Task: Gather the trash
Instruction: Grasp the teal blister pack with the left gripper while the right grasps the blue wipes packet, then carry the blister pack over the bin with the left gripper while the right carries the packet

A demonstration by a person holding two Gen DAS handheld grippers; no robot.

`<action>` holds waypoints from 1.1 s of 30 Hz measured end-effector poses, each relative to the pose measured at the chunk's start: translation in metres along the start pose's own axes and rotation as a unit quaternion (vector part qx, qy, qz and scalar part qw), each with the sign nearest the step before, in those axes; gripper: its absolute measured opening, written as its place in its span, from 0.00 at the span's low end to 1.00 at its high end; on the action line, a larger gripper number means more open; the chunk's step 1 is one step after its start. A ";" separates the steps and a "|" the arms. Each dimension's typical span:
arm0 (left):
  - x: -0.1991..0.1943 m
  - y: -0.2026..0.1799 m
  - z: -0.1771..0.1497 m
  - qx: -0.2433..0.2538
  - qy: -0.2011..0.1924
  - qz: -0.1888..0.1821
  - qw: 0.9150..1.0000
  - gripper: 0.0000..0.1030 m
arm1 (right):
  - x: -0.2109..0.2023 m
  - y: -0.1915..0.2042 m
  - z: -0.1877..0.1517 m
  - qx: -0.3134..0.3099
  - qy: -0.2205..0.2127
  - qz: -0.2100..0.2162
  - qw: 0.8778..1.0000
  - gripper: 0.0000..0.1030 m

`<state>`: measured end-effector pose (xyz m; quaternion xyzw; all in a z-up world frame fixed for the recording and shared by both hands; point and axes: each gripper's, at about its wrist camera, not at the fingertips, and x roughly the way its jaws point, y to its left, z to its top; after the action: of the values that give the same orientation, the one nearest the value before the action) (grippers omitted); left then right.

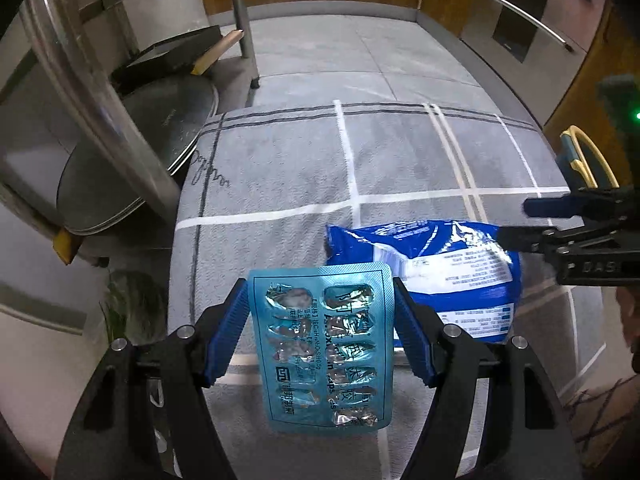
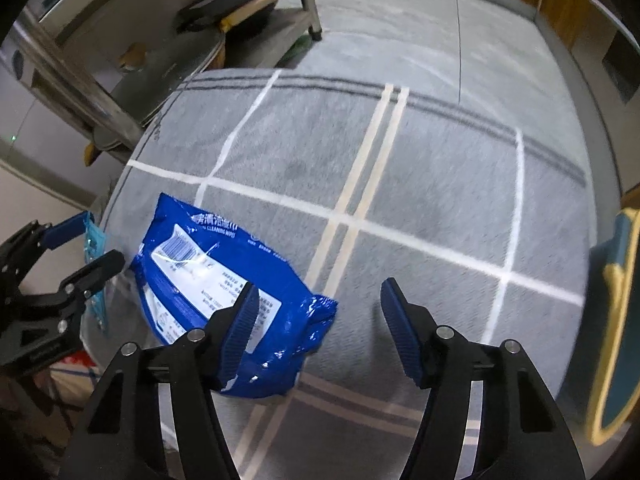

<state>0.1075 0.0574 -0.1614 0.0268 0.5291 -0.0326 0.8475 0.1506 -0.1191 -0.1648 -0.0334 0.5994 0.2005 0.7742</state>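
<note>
A grey rug (image 1: 360, 160) with white and dark grid lines covered a tiled floor beside a steel rack (image 1: 100, 92). The left gripper (image 1: 320, 320) clamped an emptied blister pack (image 1: 322, 348), its long axis running away from the camera. Only the right wrist view showed the right gripper (image 2: 316, 320) standing open, one finger over a blue wipes packet (image 2: 232, 280) lying diagonally on the rug.

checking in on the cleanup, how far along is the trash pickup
Done: the left tongs have the empty blister pack clamped between their pads, off the grey rug. In hand: the right tongs hang open beside the blue wipes packet. Left: grip that packet; no bin is in view.
</note>
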 end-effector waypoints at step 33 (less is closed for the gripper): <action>-0.039 -0.081 0.049 0.078 -0.084 -0.015 0.993 0.67 | -0.119 -0.054 -0.009 0.009 -0.146 -0.043 0.988 0.08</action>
<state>0.1272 -0.0260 -0.1059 0.0824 0.4523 -0.0886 0.8836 0.1371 -0.2032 -0.0656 -0.0228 0.4801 0.1643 0.8614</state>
